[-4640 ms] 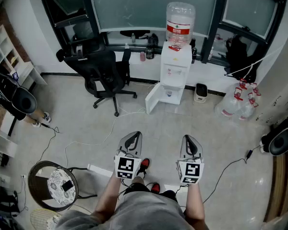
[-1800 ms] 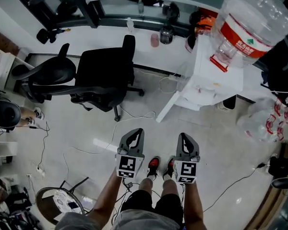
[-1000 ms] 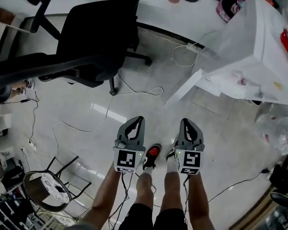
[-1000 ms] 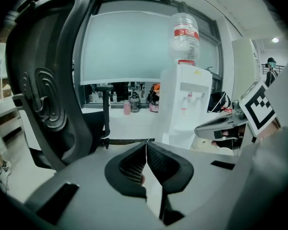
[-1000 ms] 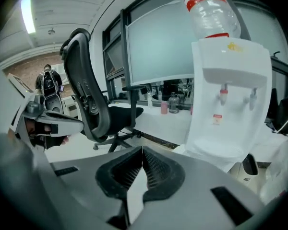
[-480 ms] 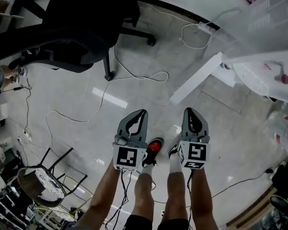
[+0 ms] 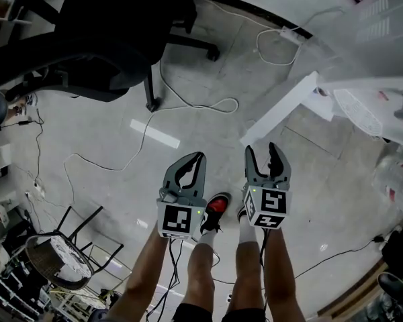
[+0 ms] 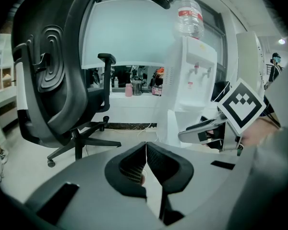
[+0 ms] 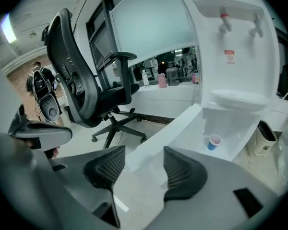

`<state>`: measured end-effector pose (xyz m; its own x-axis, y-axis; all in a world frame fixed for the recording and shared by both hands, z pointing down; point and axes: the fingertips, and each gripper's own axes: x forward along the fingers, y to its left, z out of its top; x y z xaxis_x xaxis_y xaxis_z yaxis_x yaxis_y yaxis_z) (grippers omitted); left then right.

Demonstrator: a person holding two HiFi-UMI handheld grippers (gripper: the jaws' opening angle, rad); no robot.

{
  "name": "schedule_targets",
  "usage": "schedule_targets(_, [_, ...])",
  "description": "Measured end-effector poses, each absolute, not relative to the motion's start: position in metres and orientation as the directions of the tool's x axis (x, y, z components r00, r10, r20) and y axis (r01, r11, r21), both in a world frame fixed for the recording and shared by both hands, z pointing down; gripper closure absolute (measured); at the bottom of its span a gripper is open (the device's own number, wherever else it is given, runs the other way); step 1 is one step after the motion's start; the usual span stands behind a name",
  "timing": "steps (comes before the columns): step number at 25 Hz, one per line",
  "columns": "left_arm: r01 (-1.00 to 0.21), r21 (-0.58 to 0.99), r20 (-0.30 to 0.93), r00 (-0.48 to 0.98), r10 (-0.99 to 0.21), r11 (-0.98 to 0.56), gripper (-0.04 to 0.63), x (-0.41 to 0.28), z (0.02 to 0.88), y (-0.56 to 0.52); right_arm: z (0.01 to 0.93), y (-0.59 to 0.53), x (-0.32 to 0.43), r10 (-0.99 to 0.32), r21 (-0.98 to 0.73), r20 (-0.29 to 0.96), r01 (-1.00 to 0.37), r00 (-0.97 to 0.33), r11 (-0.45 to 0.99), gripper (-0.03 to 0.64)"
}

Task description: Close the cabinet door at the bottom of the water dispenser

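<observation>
The white water dispenser [image 7: 383,52] stands at the upper right, and its bottom cabinet door [image 7: 282,109] hangs wide open toward me. In the right gripper view the door [image 9: 168,135] runs from the cabinet down to the gap between my jaws, with a small blue cup [image 9: 213,142] inside the cabinet. My right gripper [image 7: 262,149] is open; its jaws have just been opening, and nothing is pressed between them. It sits just short of the door's free edge. My left gripper [image 7: 196,158] is shut and empty, to the left of the door.
A black office chair [image 7: 107,32] fills the upper left. Cables [image 7: 188,106] snake over the tiled floor and a power strip [image 7: 295,33] lies near the dispenser. A round stool [image 7: 57,260] stands at the lower left. The person's feet [image 7: 215,210] are below the grippers.
The right gripper's jaws went from shut to open. Both grippers have sunk toward the floor, and the right one now sits nearer the door's free edge.
</observation>
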<state>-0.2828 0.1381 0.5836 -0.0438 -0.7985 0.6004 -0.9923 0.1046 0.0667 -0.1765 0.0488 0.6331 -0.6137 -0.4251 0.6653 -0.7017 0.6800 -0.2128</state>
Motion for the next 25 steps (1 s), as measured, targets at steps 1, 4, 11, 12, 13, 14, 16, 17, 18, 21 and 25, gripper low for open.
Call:
schedule_targets(1, [-0.992, 0.064, 0.600, -0.045, -0.798, 0.104, 0.571, -0.284, 0.584, 0.138, 0.636, 0.049, -0.179, -0.423, -0.219, 0.670, -0.707, -0.610, 0.673, 0.361])
schedule_targets(4, [-0.993, 0.060, 0.604, -0.045, -0.796, 0.102, 0.571, -0.286, 0.586, 0.138, 0.644, 0.048, -0.185, -0.421, -0.231, 0.685, -0.725, -0.595, 0.649, 0.278])
schedule_targets(11, [-0.992, 0.061, 0.613, -0.050, -0.789, 0.110, 0.571, -0.288, 0.594, 0.138, 0.663, 0.046, -0.193, -0.403, -0.232, 0.715, -0.738, -0.571, 0.634, 0.258])
schedule_targets(12, [-0.992, 0.061, 0.614, -0.050, -0.787, 0.111, 0.571, -0.288, 0.595, 0.138, 0.665, 0.046, -0.193, -0.400, -0.231, 0.718, -0.737, -0.570, 0.635, 0.258])
schedule_targets(13, [-0.992, 0.061, 0.615, -0.050, -0.787, 0.111, 0.571, -0.288, 0.596, 0.138, 0.667, 0.046, -0.193, -0.397, -0.231, 0.720, -0.736, -0.569, 0.636, 0.258])
schedule_targets(14, [-0.992, 0.060, 0.616, -0.051, -0.786, 0.111, 0.571, -0.288, 0.596, 0.138, 0.668, 0.046, -0.194, -0.395, -0.231, 0.721, -0.735, -0.569, 0.637, 0.258])
schedule_targets(16, [-0.991, 0.062, 0.617, -0.052, -0.785, 0.115, 0.571, -0.287, 0.597, 0.137, 0.669, 0.046, -0.194, -0.396, -0.225, 0.724, -0.736, -0.565, 0.639, 0.259])
schedule_targets(17, [-0.991, 0.064, 0.616, -0.054, -0.786, 0.119, 0.571, -0.288, 0.597, 0.136, 0.670, 0.046, -0.194, -0.397, -0.220, 0.726, -0.737, -0.561, 0.639, 0.259])
schedule_targets(18, [-0.990, 0.066, 0.615, -0.056, -0.787, 0.123, 0.571, -0.288, 0.597, 0.135, 0.670, 0.045, -0.195, -0.397, -0.218, 0.728, -0.738, -0.559, 0.639, 0.259])
schedule_targets(21, [-0.990, 0.069, 0.613, -0.056, -0.788, 0.124, 0.571, -0.288, 0.597, 0.133, 0.672, 0.045, -0.195, -0.394, -0.209, 0.737, -0.739, -0.550, 0.640, 0.261])
schedule_targets(25, [-0.991, 0.066, 0.616, -0.050, -0.786, 0.115, 0.571, -0.286, 0.599, 0.131, 0.674, 0.044, -0.192, -0.397, -0.191, 0.742, -0.738, -0.540, 0.647, 0.284])
